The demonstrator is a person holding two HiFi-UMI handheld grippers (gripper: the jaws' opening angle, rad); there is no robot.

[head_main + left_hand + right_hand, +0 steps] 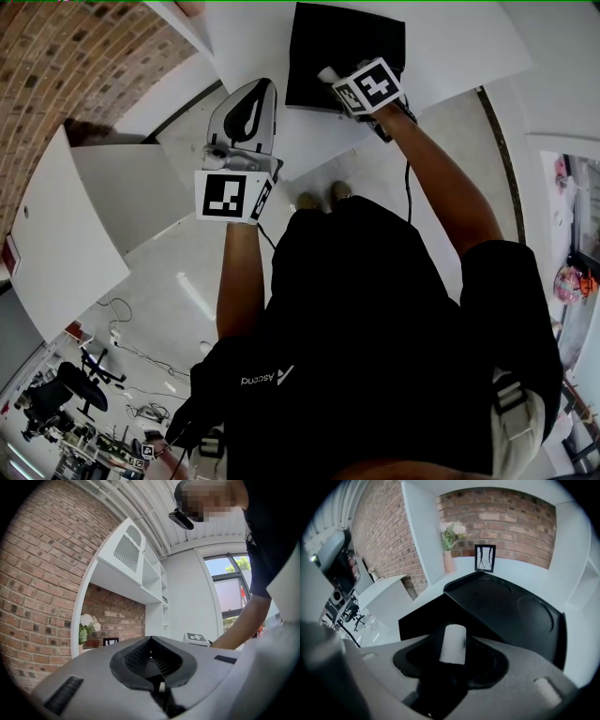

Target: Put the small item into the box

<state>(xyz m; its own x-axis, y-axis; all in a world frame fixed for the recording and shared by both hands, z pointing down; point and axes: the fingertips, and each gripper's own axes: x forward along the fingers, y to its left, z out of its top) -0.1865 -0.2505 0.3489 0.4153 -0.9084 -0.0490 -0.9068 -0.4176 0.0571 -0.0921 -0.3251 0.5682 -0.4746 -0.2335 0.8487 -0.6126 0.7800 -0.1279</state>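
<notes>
The black box lies on the white table; in the right gripper view the black box has a flat dark top with round embossed shapes. My right gripper hovers at its near edge. The small item, a white cylinder, stands between the right gripper's jaws with dark gaps on both sides, so it is open. In the head view, the white cylinder pokes out past the marker cube. My left gripper hangs beside the table, shut and empty; its jaws meet ahead of the left gripper view's camera.
The white table meets a brick wall, where a vase of flowers and a small framed picture stand. A white desk panel lies to my left. My shoes are on the pale floor below.
</notes>
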